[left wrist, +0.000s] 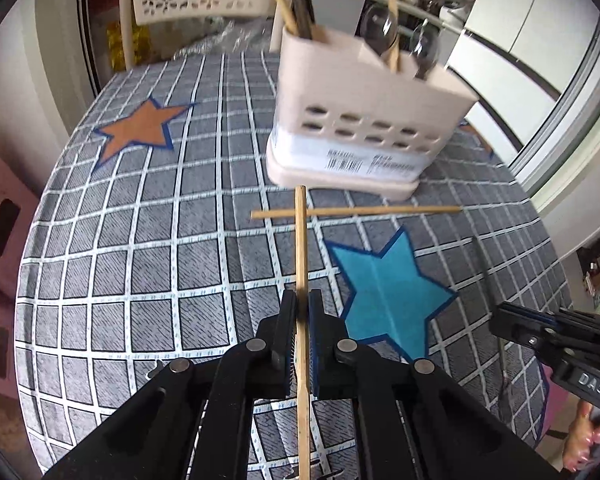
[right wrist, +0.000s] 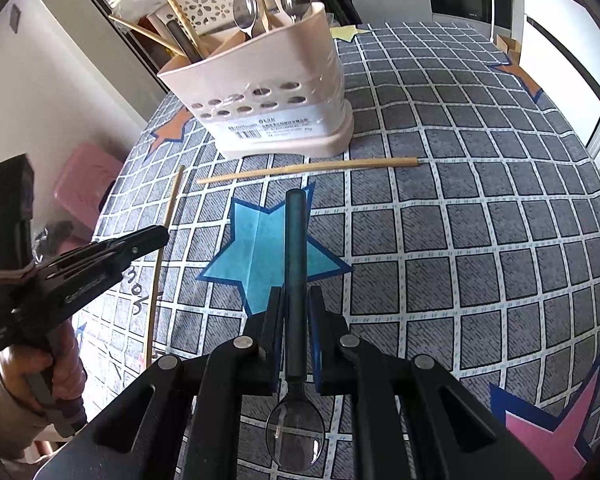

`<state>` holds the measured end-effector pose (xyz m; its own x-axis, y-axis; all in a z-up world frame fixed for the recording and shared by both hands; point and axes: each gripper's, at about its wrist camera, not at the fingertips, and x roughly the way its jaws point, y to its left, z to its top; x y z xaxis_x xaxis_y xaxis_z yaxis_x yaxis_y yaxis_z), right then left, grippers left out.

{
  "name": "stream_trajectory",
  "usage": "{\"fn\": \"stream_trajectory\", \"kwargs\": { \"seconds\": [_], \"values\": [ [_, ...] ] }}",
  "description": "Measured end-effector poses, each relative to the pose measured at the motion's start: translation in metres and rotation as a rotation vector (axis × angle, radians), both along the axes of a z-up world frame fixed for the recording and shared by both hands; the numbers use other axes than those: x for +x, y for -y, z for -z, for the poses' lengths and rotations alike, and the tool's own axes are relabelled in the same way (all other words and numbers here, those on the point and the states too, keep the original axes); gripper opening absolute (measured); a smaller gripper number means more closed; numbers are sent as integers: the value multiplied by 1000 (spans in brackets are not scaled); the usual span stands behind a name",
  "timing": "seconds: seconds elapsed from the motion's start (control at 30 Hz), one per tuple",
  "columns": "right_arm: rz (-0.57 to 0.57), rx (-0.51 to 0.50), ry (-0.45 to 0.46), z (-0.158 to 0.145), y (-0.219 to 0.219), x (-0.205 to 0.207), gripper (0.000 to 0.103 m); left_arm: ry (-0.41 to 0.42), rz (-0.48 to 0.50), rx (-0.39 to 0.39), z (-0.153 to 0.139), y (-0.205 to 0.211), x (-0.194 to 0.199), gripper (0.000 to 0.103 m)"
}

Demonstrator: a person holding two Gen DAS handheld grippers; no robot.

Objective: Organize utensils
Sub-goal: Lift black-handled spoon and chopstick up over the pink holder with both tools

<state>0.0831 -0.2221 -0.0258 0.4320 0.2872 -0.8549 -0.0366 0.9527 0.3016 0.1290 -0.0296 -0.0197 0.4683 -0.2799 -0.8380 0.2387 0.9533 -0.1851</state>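
Between the clamped fingers of the left gripper (left wrist: 302, 300), in the left wrist view, a thin wooden chopstick (left wrist: 301, 248) is pinched partway along its length, pointing at the caddy (left wrist: 364, 120); it is judged light and stiff, apt to pivot or slip. A second chopstick (left wrist: 356, 211) lies on the checked cloth (left wrist: 140, 240) just before the caddy. From the right wrist view, the right gripper (right wrist: 296, 300) is seen clenched on a dark-handled spoon (right wrist: 295, 240), bowl rearward and judged slippery, a grip barely visible from the left.
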Motion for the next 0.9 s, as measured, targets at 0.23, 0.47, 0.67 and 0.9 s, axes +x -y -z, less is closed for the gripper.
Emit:
{"fn": "stream_trajectory", "kwargs": {
  "seconds": [0.23,0.47,0.67,0.9],
  "values": [
    [-1,13,55,-16,-7,0,13,92,25,-33,-28,-2,-14,38],
    [-14,6,103,-35,-15,-3,13,166,69,-55,-53,-1,-31,38],
    [-12,6,136,-53,-18,0,13,217,75,-83,-74,-3,-35,38],
    [-12,14,171,-72,-17,12,13,272,80,-117,-100,-6,-29,38]
  ]
}}
